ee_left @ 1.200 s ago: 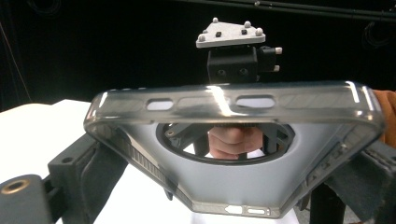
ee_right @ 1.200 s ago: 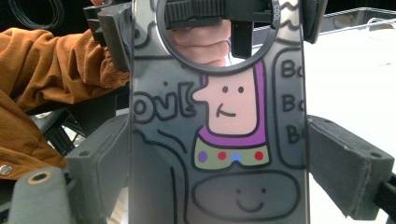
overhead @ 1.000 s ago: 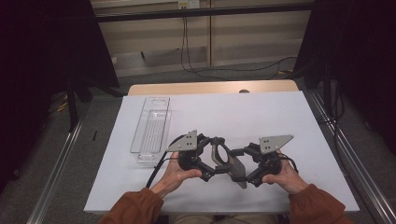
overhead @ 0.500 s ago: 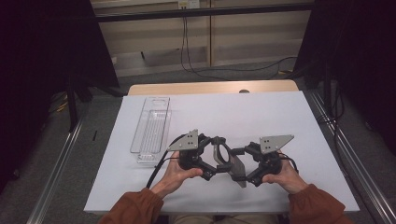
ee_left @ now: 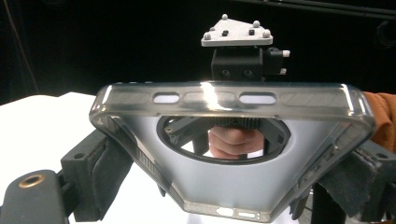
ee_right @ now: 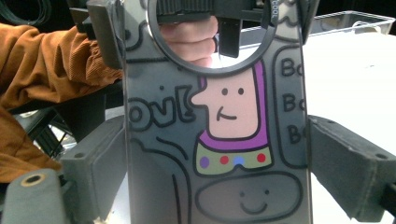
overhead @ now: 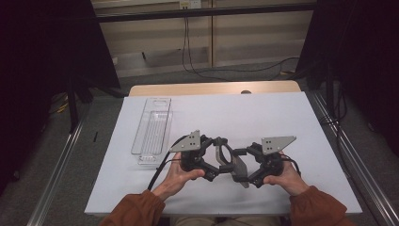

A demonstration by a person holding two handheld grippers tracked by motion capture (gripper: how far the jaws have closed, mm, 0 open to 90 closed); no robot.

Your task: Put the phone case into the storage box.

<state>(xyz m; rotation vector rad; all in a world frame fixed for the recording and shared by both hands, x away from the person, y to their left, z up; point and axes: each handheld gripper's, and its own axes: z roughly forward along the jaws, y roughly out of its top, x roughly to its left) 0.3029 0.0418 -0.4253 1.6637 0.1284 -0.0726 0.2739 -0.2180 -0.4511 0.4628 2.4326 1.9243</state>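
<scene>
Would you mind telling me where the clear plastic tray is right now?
In the high view, the clear plastic tray lies along the left side of the white table, just beyond the left claw.

A fixed camera above the table's near edge is looking forward and down across the white table [overhead: 282, 117]. Each gripper camera is peering along its own jaws, very near, facing the other gripper; all three views are sharing the phone case [overhead: 230, 162] [ee_left: 224, 182] [ee_right: 219, 140].
</scene>
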